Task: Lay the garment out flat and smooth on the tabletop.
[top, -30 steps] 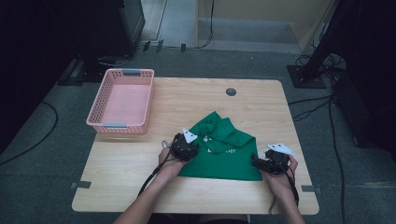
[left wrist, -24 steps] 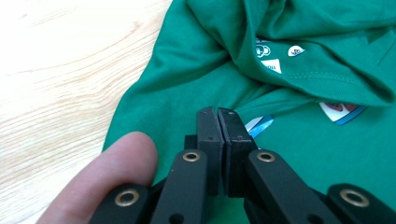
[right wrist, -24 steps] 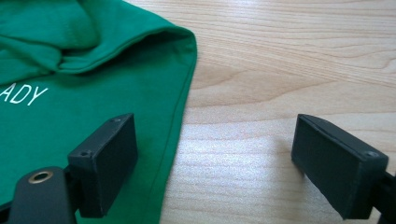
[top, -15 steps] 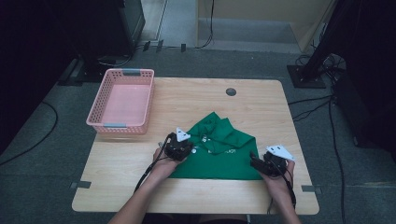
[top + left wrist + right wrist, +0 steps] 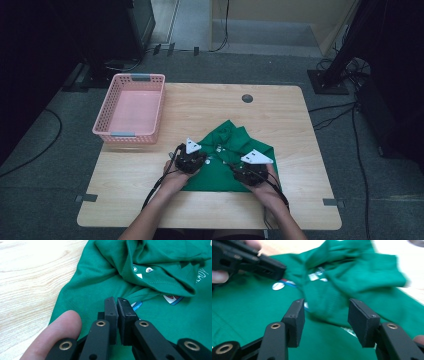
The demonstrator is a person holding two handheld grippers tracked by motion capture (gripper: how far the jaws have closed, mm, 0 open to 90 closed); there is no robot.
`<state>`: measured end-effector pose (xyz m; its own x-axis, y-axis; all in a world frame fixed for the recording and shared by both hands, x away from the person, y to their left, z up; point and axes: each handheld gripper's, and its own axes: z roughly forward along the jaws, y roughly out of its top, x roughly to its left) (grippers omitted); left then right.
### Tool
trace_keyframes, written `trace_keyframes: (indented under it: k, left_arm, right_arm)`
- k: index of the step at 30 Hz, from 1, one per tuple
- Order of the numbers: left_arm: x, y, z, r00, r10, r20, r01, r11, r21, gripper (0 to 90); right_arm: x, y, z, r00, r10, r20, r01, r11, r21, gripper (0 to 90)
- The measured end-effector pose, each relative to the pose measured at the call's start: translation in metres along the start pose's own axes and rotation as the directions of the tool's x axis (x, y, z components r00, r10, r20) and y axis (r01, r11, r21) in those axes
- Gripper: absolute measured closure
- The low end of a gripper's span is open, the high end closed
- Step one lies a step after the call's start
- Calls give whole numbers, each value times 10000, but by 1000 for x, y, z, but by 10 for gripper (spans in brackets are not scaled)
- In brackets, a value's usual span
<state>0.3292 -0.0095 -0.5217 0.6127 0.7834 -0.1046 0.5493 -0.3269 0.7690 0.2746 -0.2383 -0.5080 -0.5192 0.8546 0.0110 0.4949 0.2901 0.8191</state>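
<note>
The left gripper (image 5: 117, 305) has its jaws together, apparently on nothing; the right gripper (image 5: 324, 315), jaws apart, could snag several layers of the green shirt's (image 5: 235, 145) rumpled fold at twelve o'clock.

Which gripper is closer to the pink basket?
Left. The left gripper sits on the green shirt just below the pink basket; the right gripper is farther along the shirt.

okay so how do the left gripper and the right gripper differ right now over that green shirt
The left gripper has its jaws pressed together with no cloth visibly between them, while the right gripper has its jaws spread wide apart. In the high view the left gripper sits at the left edge of the green shirt, the right gripper nearer its right side. Both are black, hand-held, and point over the shirt on the wooden table.
</note>
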Motion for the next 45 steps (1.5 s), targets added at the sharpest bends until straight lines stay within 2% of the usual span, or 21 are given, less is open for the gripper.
trace_keyframes:
  k: [2, 3, 4, 6, 9, 10, 13, 14, 18, 21, 25, 26, 28, 30, 32, 36, 38, 39, 40, 43, 45]
  left_arm:
    - [1, 0, 0, 10000, -65, 68, 65, 10000, -2, 886]
    - [2, 0, 0, 9999, -70, 84, 70, 10000, 18, 886]
    - [2, 0, 0, 9999, -99, 104, 99, 9999, 19, 885]
    - [2, 0, 0, 9999, -83, 149, 83, 10000, 19, 885]
    - [2, -1, -1, 9997, -59, 220, 58, 10000, 16, 884]
    - [2, -1, -1, 9997, -6, 233, 6, 10000, 31, 883]
    - [2, -2, -2, 9996, 51, 285, -52, 10000, 26, 882]
    - [2, -2, -2, 9995, 36, 314, -36, 10000, 19, 881]
    - [4, -4, -6, 9992, 118, 371, -120, 9999, 47, 880]
    - [5, -7, -9, 9990, 216, 387, -217, 9998, 29, 879]
    - [8, -10, -14, 9987, 324, 382, -327, 9994, 57, 863]
    - [7, -10, -16, 9990, 278, 361, -283, 9995, 127, 831]
    - [-1, -8, -19, 9994, 282, 182, -286, 9994, 210, 631]
    - [-14, -3, -19, 9984, 449, 343, -447, 9990, -67, 500]
    - [-31, 4, -13, 9972, 749, -9, -749, 9971, -129, 394]
    - [-56, 18, 12, 9949, 967, -289, -960, 9951, 258, 318]
    - [-64, 19, 24, 9913, 1121, -689, -1092, 9930, 452, 325]
    - [-66, 19, 28, 9892, 1196, -849, -1157, 9921, 495, 365]
    - [-66, 19, 29, 9921, 1026, -723, -1006, 9945, 308, 423]
    - [-67, 19, 26, 9867, 1276, -1002, -1260, 9918, 220, 704]
    - [-60, 21, 19, 9911, 1048, -821, -1036, 9944, 186, 840]
  right_arm:
    - [5, 2, 9, 9995, -254, -164, 259, 9993, 268, 486]
    - [7, 2, 14, 9988, -457, -198, 465, 9981, 396, 526]
    - [9, 1, 18, 9982, -592, 54, 590, 9974, 417, 568]
    - [7, 0, 24, 9983, -446, 365, 417, 9962, 766, 655]
    - [-4, 3, 24, 10000, 8, -91, 0, 9966, 822, 832]
    - [-8, 5, 21, 9996, 176, -220, -157, 9964, 838, 848]
    - [-21, 15, 11, 9985, 426, -358, -411, 9983, 410, 862]
    - [-27, 19, 6, 9969, 711, -344, -705, 9974, 161, 862]
    - [-53, 34, -14, 9802, 1977, -24, -1971, 9761, -912, 864]
    - [-69, 38, -22, 9683, 2488, 222, -2444, 9620, -1222, 864]
    - [-80, 36, -28, 9581, 2838, 400, -2760, 9512, -1384, 864]
    - [-82, 35, -28, 9556, 2925, 354, -2851, 9483, -1394, 864]
    - [-82, 34, -29, 9566, 2908, 210, -2852, 9484, -1386, 863]
    - [-79, 34, -29, 9591, 2829, 116, -2785, 9497, -1433, 863]
    - [-76, 36, -30, 9602, 2794, 8, -2760, 9490, -1522, 862]
    - [-72, 39, -30, 9549, 2962, -201, -2950, 9394, -1748, 862]
    - [-71, 39, -31, 9543, 2974, -292, -2977, 9375, -1803, 862]
    - [-70, 39, -32, 9537, 2990, -314, -2996, 9362, -1837, 862]
    - [-70, 39, -33, 9528, 3016, -335, -3024, 9343, -1888, 862]
    - [-70, 38, -36, 9527, 3023, -317, -3023, 9314, -2028, 862]
    - [-69, 37, -37, 9532, 3014, -259, -3000, 9309, -2083, 862]
